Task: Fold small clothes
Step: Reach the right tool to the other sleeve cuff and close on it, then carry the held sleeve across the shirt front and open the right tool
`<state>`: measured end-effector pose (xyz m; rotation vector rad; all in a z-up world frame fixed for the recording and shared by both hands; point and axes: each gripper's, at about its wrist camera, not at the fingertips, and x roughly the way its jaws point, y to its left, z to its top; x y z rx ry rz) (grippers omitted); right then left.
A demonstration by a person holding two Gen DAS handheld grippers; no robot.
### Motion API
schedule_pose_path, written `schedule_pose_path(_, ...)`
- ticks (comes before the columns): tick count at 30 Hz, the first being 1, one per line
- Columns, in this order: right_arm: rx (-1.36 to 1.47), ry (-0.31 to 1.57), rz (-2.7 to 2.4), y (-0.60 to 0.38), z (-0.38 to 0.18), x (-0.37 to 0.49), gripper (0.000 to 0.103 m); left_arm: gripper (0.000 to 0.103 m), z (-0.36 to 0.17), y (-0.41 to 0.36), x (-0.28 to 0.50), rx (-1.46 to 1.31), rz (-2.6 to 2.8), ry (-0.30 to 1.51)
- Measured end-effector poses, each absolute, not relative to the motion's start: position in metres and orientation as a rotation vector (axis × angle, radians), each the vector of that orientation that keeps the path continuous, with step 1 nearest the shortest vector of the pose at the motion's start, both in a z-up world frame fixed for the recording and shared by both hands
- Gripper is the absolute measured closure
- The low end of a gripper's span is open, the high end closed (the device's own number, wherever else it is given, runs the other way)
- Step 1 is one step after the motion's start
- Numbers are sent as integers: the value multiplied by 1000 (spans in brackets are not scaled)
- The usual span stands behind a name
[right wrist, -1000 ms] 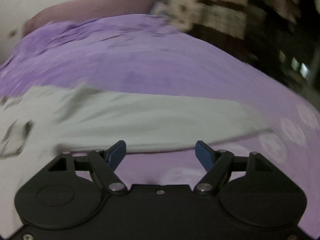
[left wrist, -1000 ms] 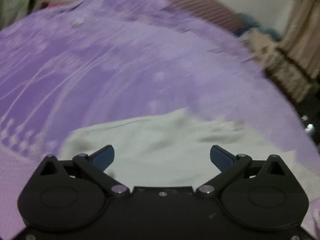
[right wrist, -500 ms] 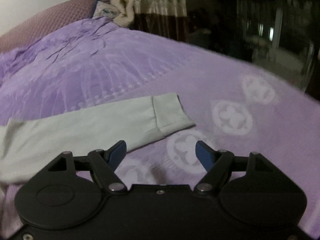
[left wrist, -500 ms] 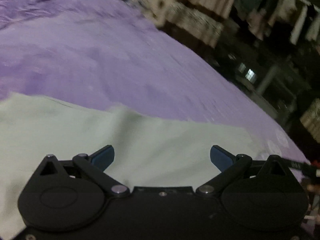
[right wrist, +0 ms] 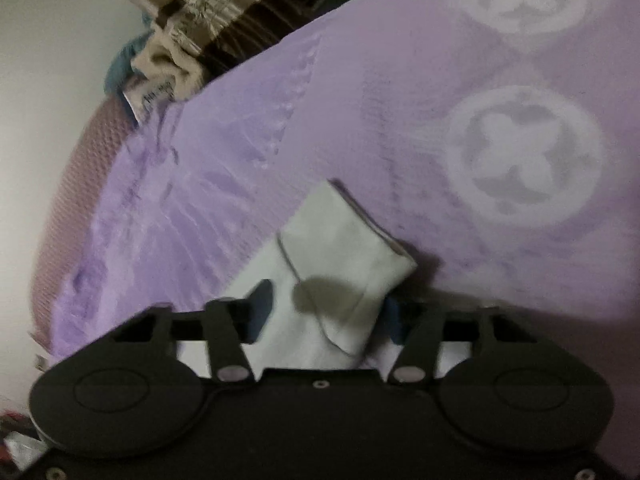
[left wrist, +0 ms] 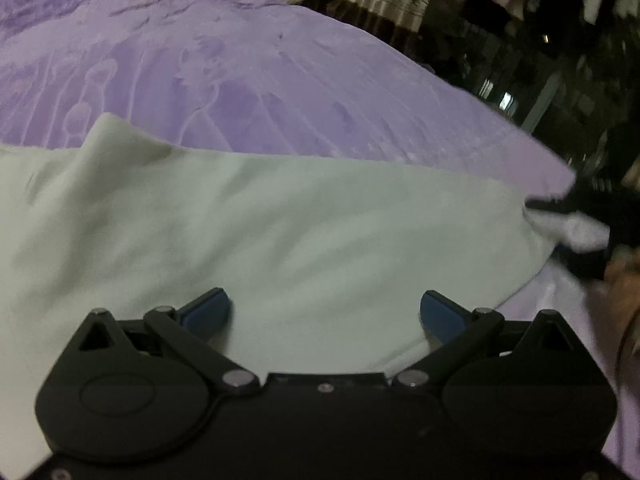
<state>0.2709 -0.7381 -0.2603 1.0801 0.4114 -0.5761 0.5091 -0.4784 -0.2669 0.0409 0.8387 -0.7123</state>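
The pale garment (left wrist: 280, 220) lies lengthwise across the purple bed (left wrist: 240, 80), its cuff (right wrist: 344, 236) pointing right. The right tool (right wrist: 324, 312) is closing around that cuff; the left tool (left wrist: 325, 312) hovers released above the cloth.

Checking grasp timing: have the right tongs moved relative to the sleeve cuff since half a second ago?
Yes. The right tongs advanced onto the sleeve cuff, now closing around it on the purple bedspread.

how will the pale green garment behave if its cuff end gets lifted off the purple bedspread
Probably floppy: the pale green garment already drapes in soft wrinkles. It looks thin, so likely light. The cuff bunches between the closing right hand-held gripper, so expect sagging.
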Motion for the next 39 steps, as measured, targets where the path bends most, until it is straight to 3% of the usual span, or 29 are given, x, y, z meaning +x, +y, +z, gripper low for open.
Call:
schedule_pose_path(1, 1085, 416, -555, -739, -260, 276, 97, 0, -267, -479, 508, 63, -710, 831)
schedule_pose_path(9, 884, 284, -531, -705, -231, 258, 98, 0, -264, -471, 522, 8, -723, 851)
schedule_pose_path(16, 726, 198, -465, -679, -159, 261, 98, 0, -248, -425, 505, -123, -747, 875)
schedule_pose_path(23, 520, 171, -344, -594, -74, 308, 98, 0, -213, -318, 490, -106, -736, 807)
schedule_pose_path(29, 405, 190, -185, -492, -32, 365, 98, 0, -178, -199, 483, -95, -612, 733)
schedule_pose_path(39, 297, 335, 43, -294, -71, 453, 98, 0, -168, -27, 459, -146, -435, 706)
